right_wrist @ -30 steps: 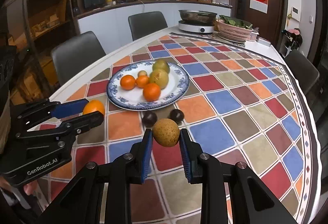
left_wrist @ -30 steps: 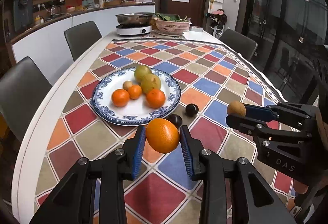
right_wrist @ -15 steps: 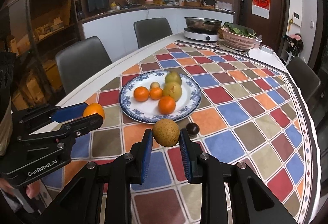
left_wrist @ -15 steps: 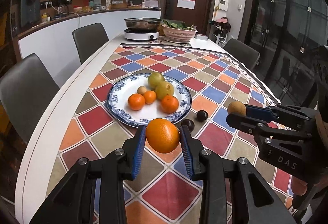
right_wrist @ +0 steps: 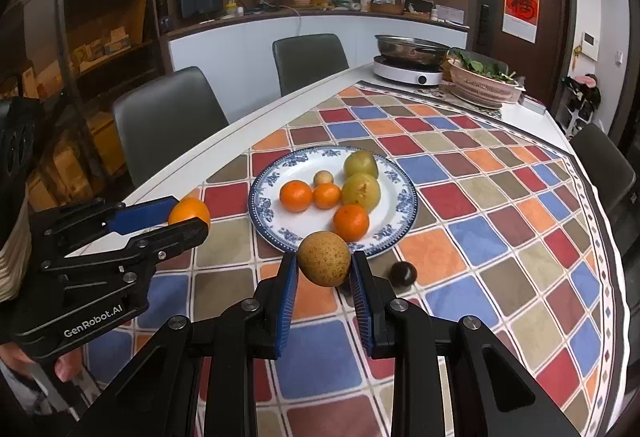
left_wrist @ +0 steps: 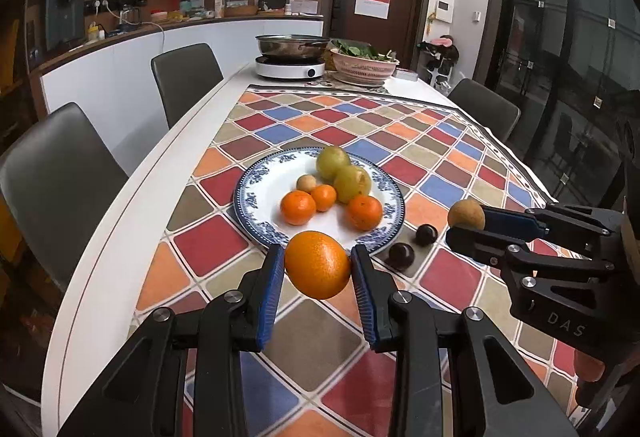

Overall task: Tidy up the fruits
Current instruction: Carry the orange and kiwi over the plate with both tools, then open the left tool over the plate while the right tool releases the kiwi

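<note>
Setting: a long dining table (left_wrist: 120, 237) under a chequered cloth of many colours (left_wrist: 440, 141), with grey chairs along its left side.
Left gripper (left_wrist: 318, 271): its blue pads pinch a large orange (left_wrist: 318, 265), held in the air just near of the plate.
Right gripper (right_wrist: 324, 264): its pads pinch a speckled brown pear (right_wrist: 325, 258), also held above the cloth, near the plate's near rim.
Plate (left_wrist: 256, 193): blue and white, holding three tangerines (left_wrist: 298, 207), two green fruits (left_wrist: 352, 183) and one small pale fruit (left_wrist: 307, 183).
Loose fruit: two dark round fruits (left_wrist: 402, 255) lie on the cloth just right of the plate.
Change: over the last second both grippers have risen and drawn back, so the plate sits farther ahead; the grips are unchanged.
Meaning: both fruits seem lifted and ready to carry forward to the plate; the dark pair is likely next.
Far end: a steel pan on a white cooker (left_wrist: 290, 67) and a basket of greens (left_wrist: 364, 65).
</note>
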Tool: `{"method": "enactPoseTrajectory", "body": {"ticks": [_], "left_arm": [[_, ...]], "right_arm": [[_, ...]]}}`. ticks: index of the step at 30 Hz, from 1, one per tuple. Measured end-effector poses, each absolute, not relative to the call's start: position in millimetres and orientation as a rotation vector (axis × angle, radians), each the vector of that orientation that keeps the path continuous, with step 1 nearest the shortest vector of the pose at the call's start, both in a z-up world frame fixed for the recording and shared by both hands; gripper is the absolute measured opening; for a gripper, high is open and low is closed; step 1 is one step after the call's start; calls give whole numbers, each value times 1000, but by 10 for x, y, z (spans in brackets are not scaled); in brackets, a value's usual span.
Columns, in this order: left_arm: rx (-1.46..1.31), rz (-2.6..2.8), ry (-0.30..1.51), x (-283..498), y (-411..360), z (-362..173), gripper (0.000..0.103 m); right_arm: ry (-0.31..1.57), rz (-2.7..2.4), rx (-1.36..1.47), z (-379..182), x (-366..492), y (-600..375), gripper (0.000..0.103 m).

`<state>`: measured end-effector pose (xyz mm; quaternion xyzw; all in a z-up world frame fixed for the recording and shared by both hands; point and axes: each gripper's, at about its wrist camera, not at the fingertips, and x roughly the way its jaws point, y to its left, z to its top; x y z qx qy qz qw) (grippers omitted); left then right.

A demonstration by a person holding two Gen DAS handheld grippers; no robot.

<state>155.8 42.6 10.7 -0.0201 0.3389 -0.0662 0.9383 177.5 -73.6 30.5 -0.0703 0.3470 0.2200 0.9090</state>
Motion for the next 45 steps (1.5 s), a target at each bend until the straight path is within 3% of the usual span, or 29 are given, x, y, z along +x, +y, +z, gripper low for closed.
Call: {"method": "enactPoseTrajectory", "body": {"ticks": [34, 36, 38, 45], "left_arm": [[153, -262, 849, 3137, 725, -319, 35], [165, -248, 840, 3134, 720, -306, 51], [168, -231, 813, 3085, 735, -259, 58], [193, -177, 765, 2725, 713, -49, 58]], "right_arm": [[905, 460, -150, -249, 2816, -82, 28], [908, 444, -142, -247, 2840, -104, 30], [902, 425, -142, -228, 2840, -140, 41], [846, 364, -104, -69, 2747, -343, 44]]}}
